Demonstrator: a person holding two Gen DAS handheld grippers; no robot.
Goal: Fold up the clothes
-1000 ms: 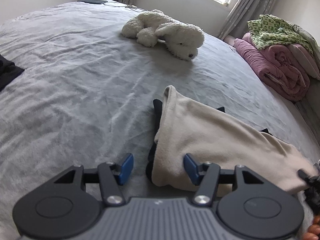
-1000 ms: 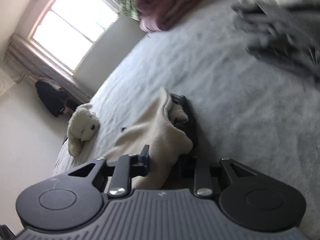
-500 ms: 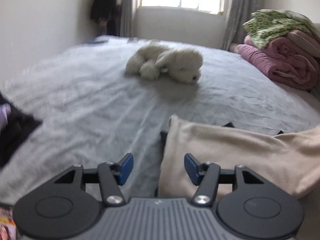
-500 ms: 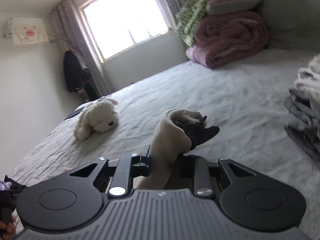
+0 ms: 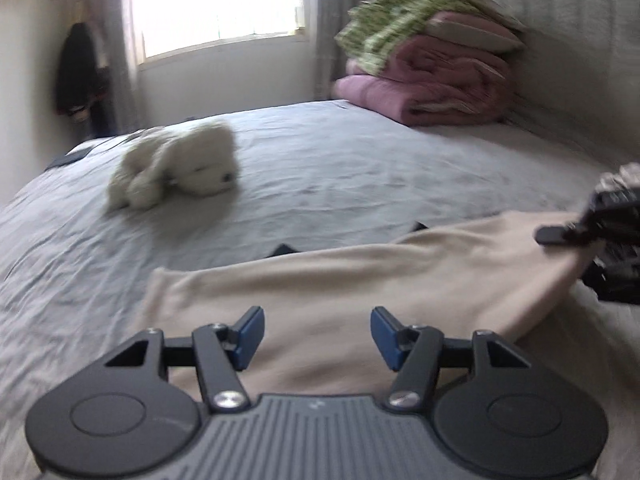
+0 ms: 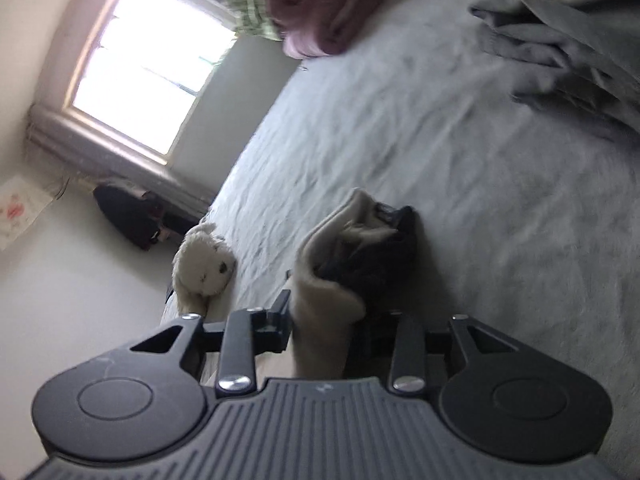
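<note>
Tongs on your left [image 5: 317,332] stood apart, blue pads either side of empty air, hovering just over the near part of the beige fleece garment [image 5: 360,280] without gripping it. Your right tongs [image 6: 326,328] were clamped on a bunched end of that same beige garment, dark lining showing beside the pale pile; in the left view they sat at 3 o'clock, holding the cloth's far corner up off the grey bed sheet [image 5: 320,168].

The garment lay stretched across the bed from about 9 o'clock to 3 o'clock in the left view, with small dark corners peeking out along its far edge.

You risked several things here, as I judge it:

- With only one end held, a pull from your right could have dragged the whole garment along the sheet instead of folding it, since nothing pinned the free end.
- The thick wad in the right tongs looked uneven, so the fleece layer might have slipped out while the dark layer stayed caught.
- Both views were smeared, which suggests fast movement; a quick swing could have skewed the fold or flung the loose end towards the white plush dog [image 5: 176,168] at 11 o'clock.
</note>
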